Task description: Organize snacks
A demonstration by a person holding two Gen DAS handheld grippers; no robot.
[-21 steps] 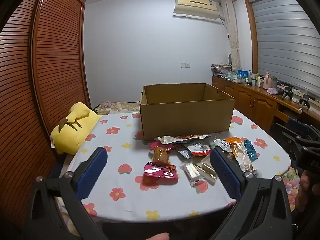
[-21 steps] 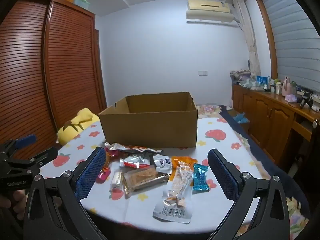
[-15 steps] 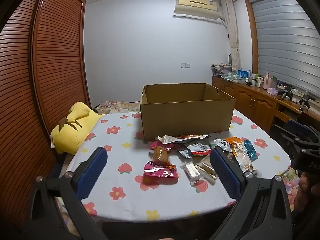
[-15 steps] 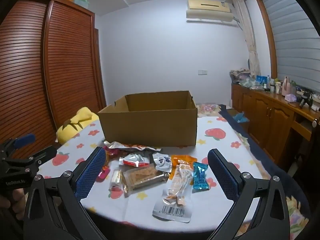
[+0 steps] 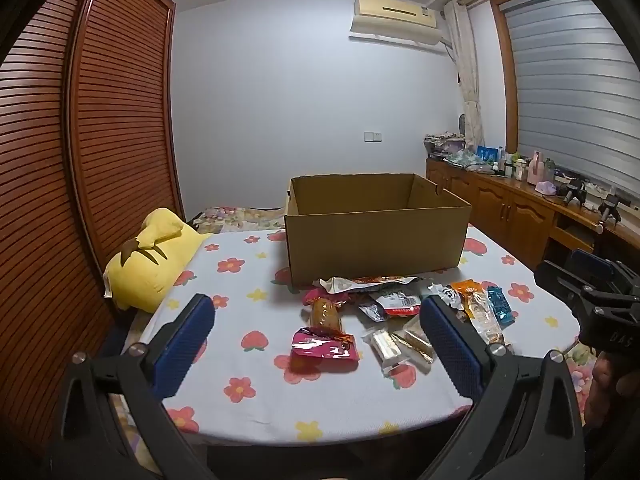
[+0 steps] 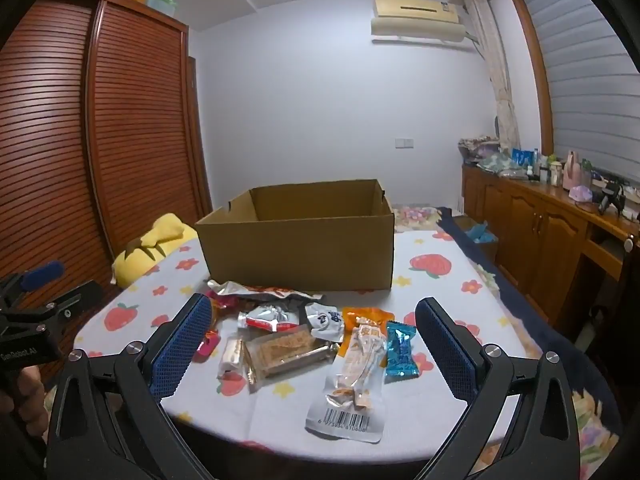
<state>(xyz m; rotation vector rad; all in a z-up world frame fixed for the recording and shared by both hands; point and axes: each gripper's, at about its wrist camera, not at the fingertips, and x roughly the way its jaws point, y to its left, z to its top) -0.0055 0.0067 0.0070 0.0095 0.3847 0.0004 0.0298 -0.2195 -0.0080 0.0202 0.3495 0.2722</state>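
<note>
The left gripper point(image 5: 314, 332) hangs over the near edge of the flowered surface point(image 5: 248, 280) with its blue fingers point(image 5: 184, 336) spread as wide as they go and nothing between them. The right gripper point(image 6: 314, 334) is the same: fingers point(image 6: 446, 344) wide apart, empty.

The snacks lie loose on the surface just ahead of both. Between the left fingers sits a pink packet point(image 5: 324, 344), with a brown bun in clear wrap point(image 5: 326, 314) just beyond it and a white bar point(image 5: 386, 346) towards the right finger. Between the right fingers lie a cracker pack point(image 6: 288, 348), a long clear-and-orange pouch point(image 6: 356, 372) nearest the camera, and a blue candy point(image 6: 400, 350) beside the right finger. Past the pile stands an open cardboard box point(image 6: 298, 252), touching none of the fingers. A yellow plush cushion point(image 5: 152, 260) rests beyond the left finger.
</note>
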